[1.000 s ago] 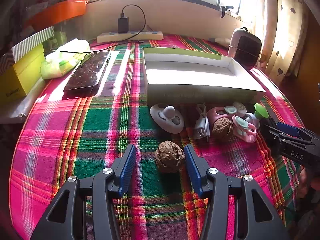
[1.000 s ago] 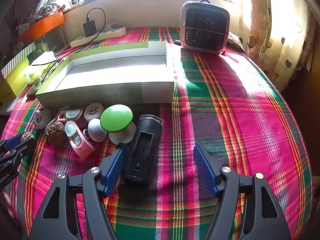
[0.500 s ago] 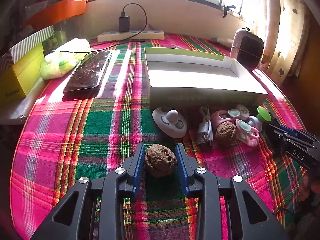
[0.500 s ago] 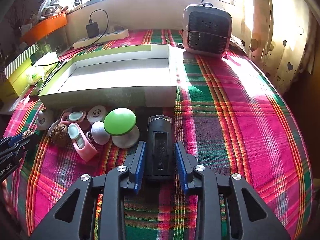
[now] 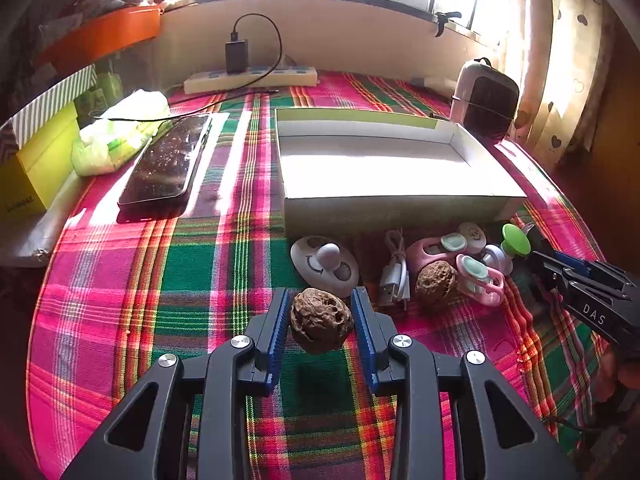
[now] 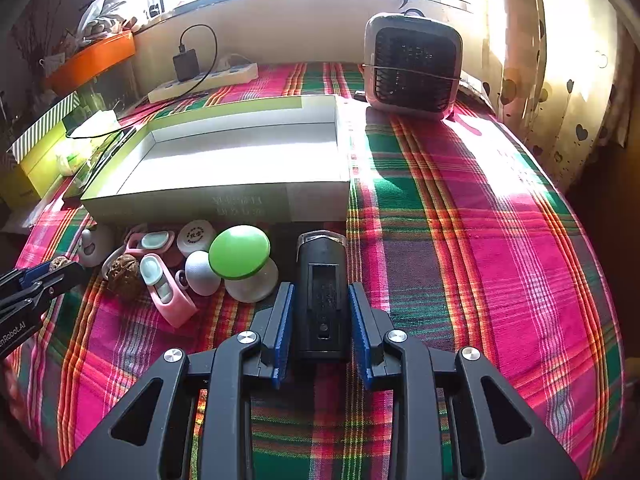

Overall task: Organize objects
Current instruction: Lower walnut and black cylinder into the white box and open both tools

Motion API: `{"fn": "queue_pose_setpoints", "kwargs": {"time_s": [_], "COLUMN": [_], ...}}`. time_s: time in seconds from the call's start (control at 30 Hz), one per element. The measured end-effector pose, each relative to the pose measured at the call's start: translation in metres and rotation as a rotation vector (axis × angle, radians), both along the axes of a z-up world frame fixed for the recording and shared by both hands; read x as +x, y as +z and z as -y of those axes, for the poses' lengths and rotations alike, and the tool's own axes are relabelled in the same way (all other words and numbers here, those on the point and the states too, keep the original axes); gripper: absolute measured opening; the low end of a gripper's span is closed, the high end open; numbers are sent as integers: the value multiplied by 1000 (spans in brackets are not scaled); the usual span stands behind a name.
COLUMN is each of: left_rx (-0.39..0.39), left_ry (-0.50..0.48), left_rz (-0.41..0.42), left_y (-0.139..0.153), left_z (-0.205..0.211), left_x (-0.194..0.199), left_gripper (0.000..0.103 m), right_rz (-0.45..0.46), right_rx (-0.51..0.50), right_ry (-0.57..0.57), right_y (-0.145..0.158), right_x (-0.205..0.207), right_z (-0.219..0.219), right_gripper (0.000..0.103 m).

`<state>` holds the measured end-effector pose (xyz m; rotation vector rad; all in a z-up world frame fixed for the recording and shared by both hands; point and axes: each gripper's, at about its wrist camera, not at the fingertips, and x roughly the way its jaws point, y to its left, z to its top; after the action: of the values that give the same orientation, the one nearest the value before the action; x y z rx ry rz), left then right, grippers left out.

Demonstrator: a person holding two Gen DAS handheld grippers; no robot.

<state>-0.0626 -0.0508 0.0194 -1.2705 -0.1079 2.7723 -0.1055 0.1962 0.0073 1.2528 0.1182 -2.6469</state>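
The left gripper is seen with its blue fingers drawn partway in and pressed against both flanks of a wrinkled brown walnut, which is pinched between them; a dark shadow is cast on the plaid cloth at 6 o'clock of the nut, so it appears to be raised off the worktop. The right gripper is seen with its fingers brought close together and clamped on the sides of a black rectangular device, whose far end projects past the fingertips toward 12 o'clock. The jaws of both grippers have lately been closing, each with its object between them. A second walnut is noted at 2 o'clock of the left gripper, lying among a cluster of small items: a white USB cable, pink cases and a green-capped mushroom-shaped object. A white round gadget is found at 12 o'clock of the held walnut, just beyond it. A shallow open box with white interior is set at 12 o'clock of the cluster; nothing is seen inside it. A phone is recorded at 10 o'clock of the box's near edge.
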Motion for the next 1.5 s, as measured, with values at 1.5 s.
{"fn": "queue_pose_setpoints", "kwargs": {"time_s": [1.5], "left_rx": [39], "left_ry": [-54], "left_rz": [62], "left_y": [12], "left_z": [-14], "left_x": [-176], "left_gripper": [29], "right_rz": [114], "right_rx": [15], "right_ry": [121], "right_y": [8], "right_x": [-150], "right_z": [68], "right_gripper": [28]}}
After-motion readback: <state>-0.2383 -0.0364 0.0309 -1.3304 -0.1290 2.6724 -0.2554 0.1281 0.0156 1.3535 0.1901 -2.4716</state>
